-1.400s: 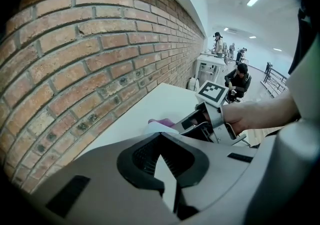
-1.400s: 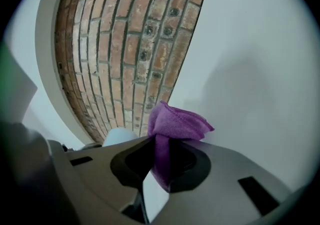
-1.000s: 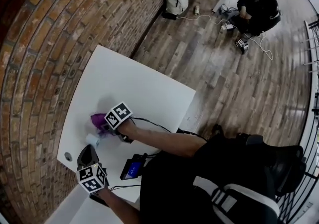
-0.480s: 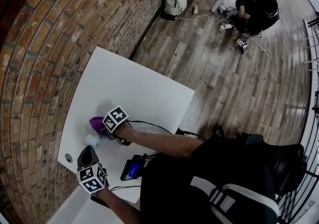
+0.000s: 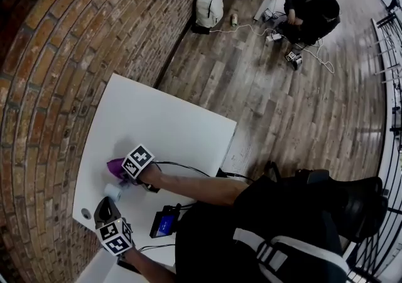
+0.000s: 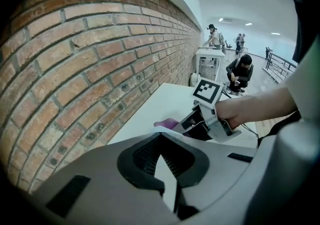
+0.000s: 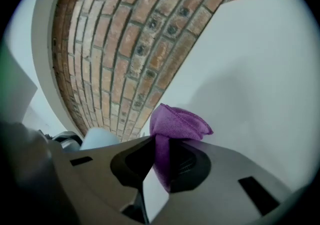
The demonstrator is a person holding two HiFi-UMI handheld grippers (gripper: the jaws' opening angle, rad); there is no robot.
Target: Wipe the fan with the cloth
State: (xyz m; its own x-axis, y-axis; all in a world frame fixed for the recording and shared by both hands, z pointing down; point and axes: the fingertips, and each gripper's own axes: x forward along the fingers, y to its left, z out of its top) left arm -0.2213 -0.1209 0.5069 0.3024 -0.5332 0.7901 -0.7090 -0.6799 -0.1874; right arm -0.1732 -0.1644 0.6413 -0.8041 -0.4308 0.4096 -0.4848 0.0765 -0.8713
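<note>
One purple cloth (image 7: 177,125) pinched between right fingers (image 7: 227,166), left fingers (image 6: 100,181) closed together.

White backpack (image 5: 209,6) beside brick wall (image 5: 56,55)

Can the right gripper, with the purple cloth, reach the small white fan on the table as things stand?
Probably yes. The right gripper, jaws shut on the purple cloth, sits just beside the white fan, with only bare table between; the left gripper is on the fan's other side.
</note>
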